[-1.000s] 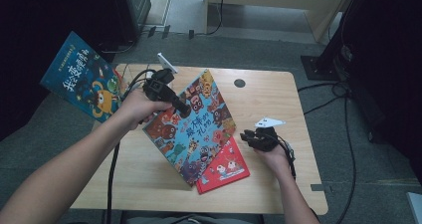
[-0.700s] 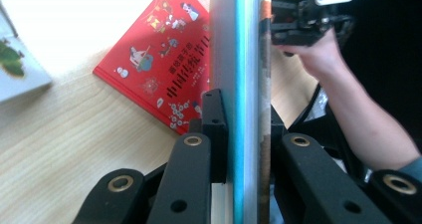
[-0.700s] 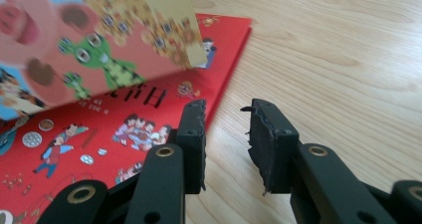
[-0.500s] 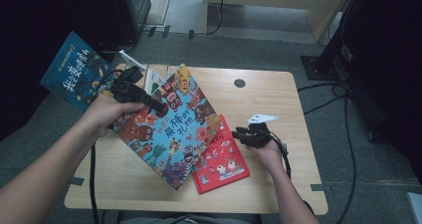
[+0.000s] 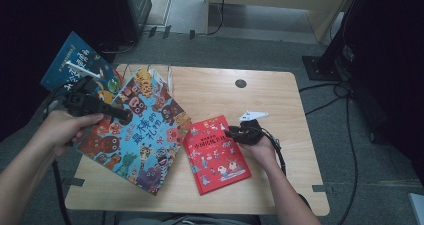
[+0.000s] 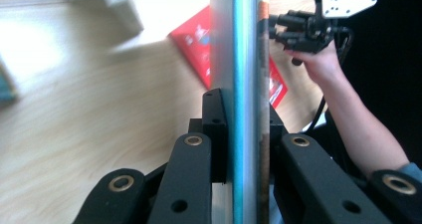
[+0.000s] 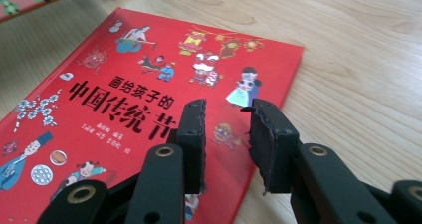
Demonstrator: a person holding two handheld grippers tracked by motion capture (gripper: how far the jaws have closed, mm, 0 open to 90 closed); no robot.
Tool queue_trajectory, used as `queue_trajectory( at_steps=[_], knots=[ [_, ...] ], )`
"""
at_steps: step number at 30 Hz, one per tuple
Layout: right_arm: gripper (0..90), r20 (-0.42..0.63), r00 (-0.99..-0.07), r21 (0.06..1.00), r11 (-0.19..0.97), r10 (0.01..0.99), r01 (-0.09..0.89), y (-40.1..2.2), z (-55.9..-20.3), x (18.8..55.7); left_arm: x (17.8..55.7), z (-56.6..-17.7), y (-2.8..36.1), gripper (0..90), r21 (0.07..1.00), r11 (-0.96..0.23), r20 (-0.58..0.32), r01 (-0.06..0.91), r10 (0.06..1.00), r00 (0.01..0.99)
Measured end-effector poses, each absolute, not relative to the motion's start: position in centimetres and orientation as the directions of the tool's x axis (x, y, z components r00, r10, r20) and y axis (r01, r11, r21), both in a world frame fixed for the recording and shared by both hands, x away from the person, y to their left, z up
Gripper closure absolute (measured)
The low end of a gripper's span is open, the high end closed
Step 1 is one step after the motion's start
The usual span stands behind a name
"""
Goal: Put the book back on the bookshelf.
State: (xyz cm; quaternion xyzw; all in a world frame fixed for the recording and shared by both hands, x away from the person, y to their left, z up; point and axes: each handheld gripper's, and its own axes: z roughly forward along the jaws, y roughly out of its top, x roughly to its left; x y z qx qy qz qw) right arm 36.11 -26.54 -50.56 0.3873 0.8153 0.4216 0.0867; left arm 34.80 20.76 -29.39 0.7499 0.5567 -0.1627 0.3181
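Now the left gripper [image 5: 122,116] pinches the big colourful picture book [image 5: 142,135] near its left edge; in the left gripper view the book's edge [image 6: 239,74] stands upright between the two black fingers [image 6: 215,129], which press on it from both sides. This book is tilted, its left part lifted by the person's left hand [image 5: 65,127], and its lower corner reaches toward the front of the wooden desk [image 5: 280,100]. Just beside it on the right, the red picture book [image 5: 216,154] lies flat on the desk. The right gripper [image 5: 231,133] hovers at the upper right corner of the red book [image 7: 149,94]; its fingers [image 7: 191,134] are spread a little with nothing between them and point over the cover. A blue book [image 5: 80,67] sits beyond the desk's far left corner, partly behind the colourful one.
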Motion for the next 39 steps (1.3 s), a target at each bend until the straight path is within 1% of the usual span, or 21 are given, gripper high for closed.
queue_trajectory(
  at_steps=[6, 9, 14, 20, 24, 26, 30, 34, 39],
  knots=[
    [68.1, 0.183, -0.699, 0.748, 0.364, 0.691, 0.555, -25.8, -50.6, 36.4, 33.3, -29.4, 23.9, 82.1, 0.299, -0.126, -0.583, 0.946, 0.761, 0.286],
    [68.4, 0.179, -0.703, 0.747, 0.371, 0.688, 0.552, -25.6, -50.7, 36.5, 32.7, -29.2, 25.9, 82.1, 0.303, -0.074, -0.594, 0.95, 0.765, 0.248],
    [68.5, 0.181, -0.706, 0.74, 0.378, 0.685, 0.557, -25.4, -50.8, 36.7, 31.7, -28.3, 28.4, 82.0, 0.312, -0.03, -0.598, 0.949, 0.771, 0.221],
    [68.5, 0.181, -0.709, 0.738, 0.382, 0.682, 0.556, -25.4, -50.8, 36.7, 30.8, -26.2, 30.8, 82.1, 0.333, 0.015, -0.616, 0.943, 0.761, 0.205],
    [68.7, 0.181, -0.709, 0.738, 0.382, 0.681, 0.556, -25.4, -50.8, 36.7, 30.2, -23.9, 32.0, 82.0, 0.358, 0.02, -0.596, 0.933, 0.774, 0.213],
    [68.8, 0.181, -0.71, 0.739, 0.382, 0.681, 0.555, -25.4, -50.8, 36.7, 30.1, -22.9, 32.6, 82.1, 0.363, 0.041, -0.595, 0.931, 0.779, 0.198],
    [68.9, 0.181, -0.71, 0.737, 0.384, 0.681, 0.556, -25.3, -50.8, 36.6, 30.5, -21.1, 33.7, 82.0, 0.382, 0.064, -0.566, 0.922, 0.805, 0.179],
    [69.3, 0.176, -0.714, 0.741, 0.386, 0.678, 0.55, -25.3, -50.8, 36.7, 31.6, -20.0, 34.6, 82.0, 0.392, 0.096, -0.546, 0.915, 0.825, 0.147],
    [69.3, 0.176, -0.716, 0.74, 0.388, 0.676, 0.549, -25.2, -50.8, 36.6, 34.7, -19.0, 35.0, 81.9, 0.392, 0.122, -0.51, 0.912, 0.854, 0.105]
  ],
)
